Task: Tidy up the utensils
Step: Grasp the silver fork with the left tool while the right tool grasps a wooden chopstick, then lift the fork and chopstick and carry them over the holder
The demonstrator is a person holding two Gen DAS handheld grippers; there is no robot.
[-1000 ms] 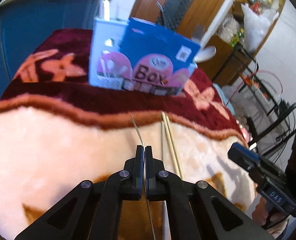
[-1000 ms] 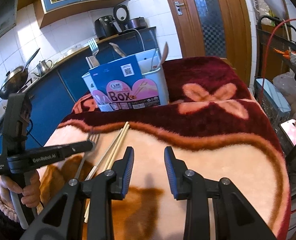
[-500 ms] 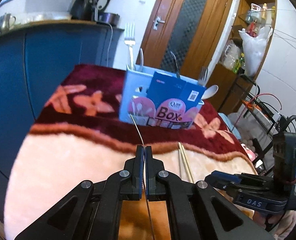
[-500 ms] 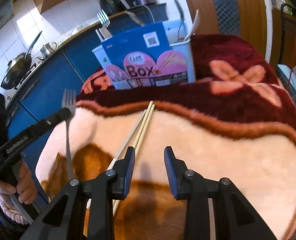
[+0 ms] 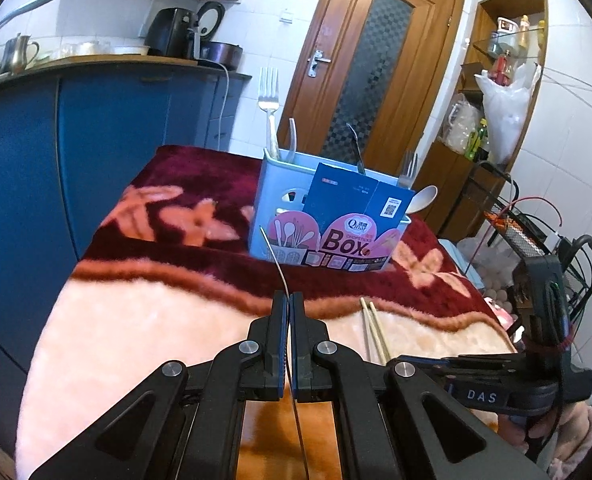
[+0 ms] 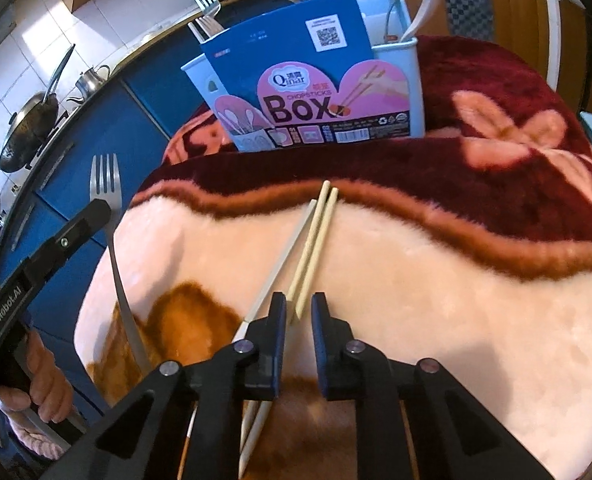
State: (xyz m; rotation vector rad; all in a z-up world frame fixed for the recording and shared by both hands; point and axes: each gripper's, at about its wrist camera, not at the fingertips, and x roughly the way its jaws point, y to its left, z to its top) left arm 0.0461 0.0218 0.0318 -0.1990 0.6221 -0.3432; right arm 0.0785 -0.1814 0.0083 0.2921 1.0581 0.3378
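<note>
Left wrist view, left claw (image 5: 290,300): pinched shut on a fork (image 5: 273,258), seen edge-on as a thin curved line rising out of the closed tips.
Left wrist view, fork axis: runs forward along the claw, its far end aimed at the blue utensil box (image 5: 328,216) standing on the blanket-covered bench (image 5: 135,320).
Right wrist view, right claw (image 6: 298,308): jaws narrowly apart, straddling the near part of the chopsticks (image 6: 316,240); gripping nothing yet.
Right wrist view, chopsticks: lying flat on the blanket; long axis runs from the claw toward the box, far tips leaning right.
Right wrist view, fork: tines up, handle down, held at the left edge.
Risk: closing now could catch only one stick, since they lie loose and slightly splayed; the plush pile may snag the tips.
</note>
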